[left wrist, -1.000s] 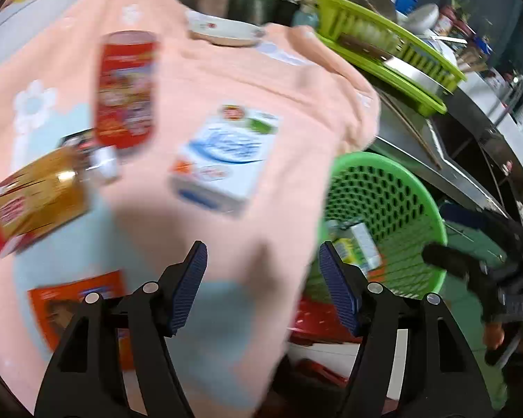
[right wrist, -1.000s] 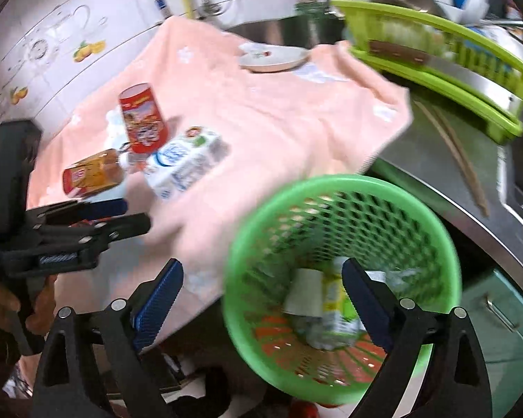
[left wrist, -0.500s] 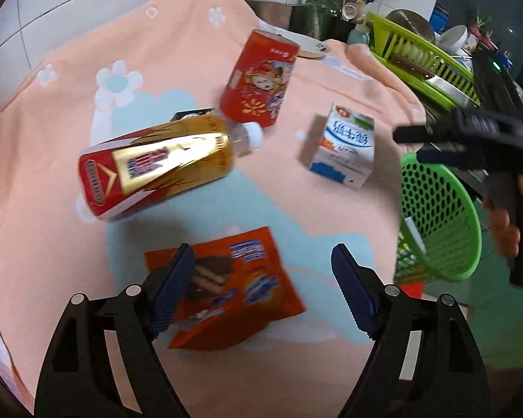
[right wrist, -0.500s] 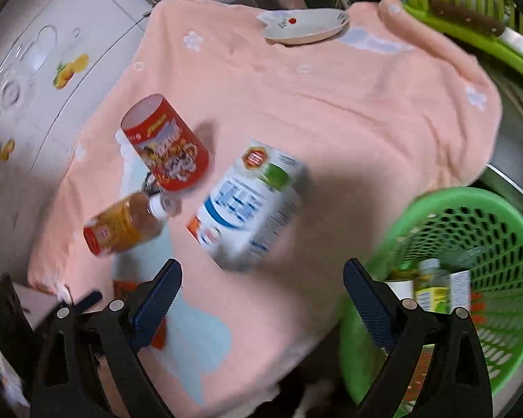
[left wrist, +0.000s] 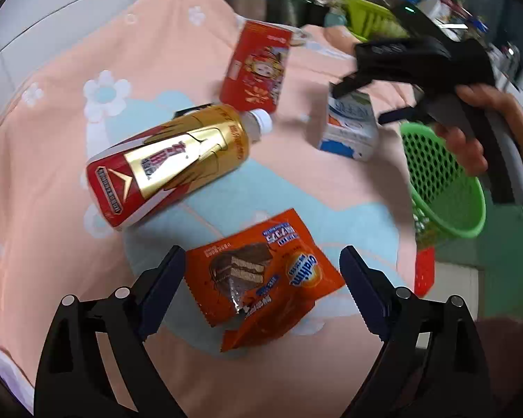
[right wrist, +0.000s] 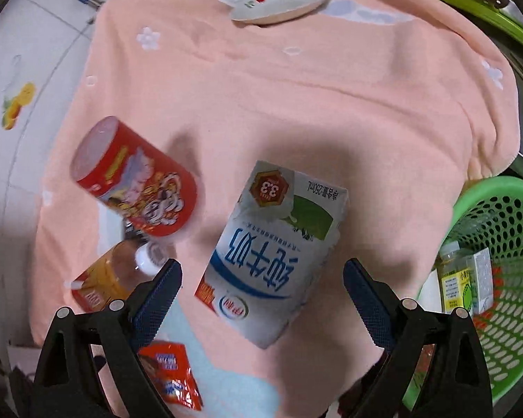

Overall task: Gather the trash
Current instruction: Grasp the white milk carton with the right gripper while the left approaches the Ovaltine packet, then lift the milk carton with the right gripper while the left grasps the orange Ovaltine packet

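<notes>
Both tools are lining up on fresh targets, so this is the reach-and-pick step of the clear-up. The left tool (left wrist: pixel 261 285) hangs over the orange wrapper (left wrist: pixel 261 285). Its jaws have just been opening and now stand spread wide, one on each side of the wrapper, with neither pad pressing on it. The right tool (right wrist: pixel 261 296) is spread just as wide around the lower end of the milk carton (right wrist: pixel 275 254), again with nothing pinched.

Taking the carton as the landmark: it lies flat on the pink towel (right wrist: pixel 296 97) that covers the desk. The red can (right wrist: pixel 136 177) is just to its left, and the bottle (right wrist: pixel 104 278) sits below the can, its cap close to the can's side. The wrapper lies further toward the camera, at the towel's blue patch. The green basket (right wrist: pixel 498 244) stands off the towel's edge to the carton's right, already holding a bottle and a small box. A plate (right wrist: pixel 279 3) rests at the towel's far end.

Next, each tool likely needs to drop and close. The wrapper looks thin and crinkly, so the left pads must get low, almost onto the towel, without snagging cloth. The carton lies at a slant to the right jaws, and a small roll of the wrist to square up on its narrow sides would probably help before the carry to the basket.
</notes>
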`<action>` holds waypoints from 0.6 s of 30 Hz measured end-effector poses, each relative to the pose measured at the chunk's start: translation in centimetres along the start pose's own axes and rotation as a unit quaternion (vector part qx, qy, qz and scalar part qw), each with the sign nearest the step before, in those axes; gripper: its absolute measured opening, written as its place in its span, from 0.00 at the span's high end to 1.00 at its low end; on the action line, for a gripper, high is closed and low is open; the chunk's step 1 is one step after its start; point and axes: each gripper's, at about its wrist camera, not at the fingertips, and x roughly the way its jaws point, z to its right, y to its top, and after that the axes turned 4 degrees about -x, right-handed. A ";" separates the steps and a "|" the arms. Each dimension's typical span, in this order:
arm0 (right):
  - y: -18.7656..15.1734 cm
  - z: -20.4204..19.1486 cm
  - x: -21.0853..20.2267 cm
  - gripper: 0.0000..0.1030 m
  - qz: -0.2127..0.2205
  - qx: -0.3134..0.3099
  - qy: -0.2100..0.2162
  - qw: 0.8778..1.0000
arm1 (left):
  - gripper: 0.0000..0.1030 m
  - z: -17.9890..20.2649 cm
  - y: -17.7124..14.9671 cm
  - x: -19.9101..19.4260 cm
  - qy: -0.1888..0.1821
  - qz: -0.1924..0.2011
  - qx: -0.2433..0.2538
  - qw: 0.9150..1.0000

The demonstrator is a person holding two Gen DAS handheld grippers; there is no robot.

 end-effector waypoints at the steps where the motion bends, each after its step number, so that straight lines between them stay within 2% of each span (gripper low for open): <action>1: 0.2 -0.1 0.4 0.12 -0.002 0.005 -0.006 1.000 | 0.14 0.1 -0.1 0.1 -0.006 -0.003 0.011 1.000; 7: 1.3 -0.1 2.3 0.12 -0.017 0.033 -0.026 0.999 | 0.06 0.7 -0.8 0.8 -0.020 -0.022 0.080 0.996; 10: 1.7 -0.5 3.1 0.13 -0.024 0.025 -0.041 0.999 | 0.06 0.9 -0.9 1.2 -0.024 -0.025 0.109 0.993; 13: 1.8 -0.7 3.4 0.22 -0.031 0.019 -0.041 0.999 | 0.06 0.8 -0.6 1.8 -0.029 -0.031 0.126 0.991; 18: 1.3 -0.8 3.0 0.23 -0.031 -0.010 -0.040 0.999 | 0.05 1.5 -0.1 2.5 -0.038 -0.037 0.179 0.982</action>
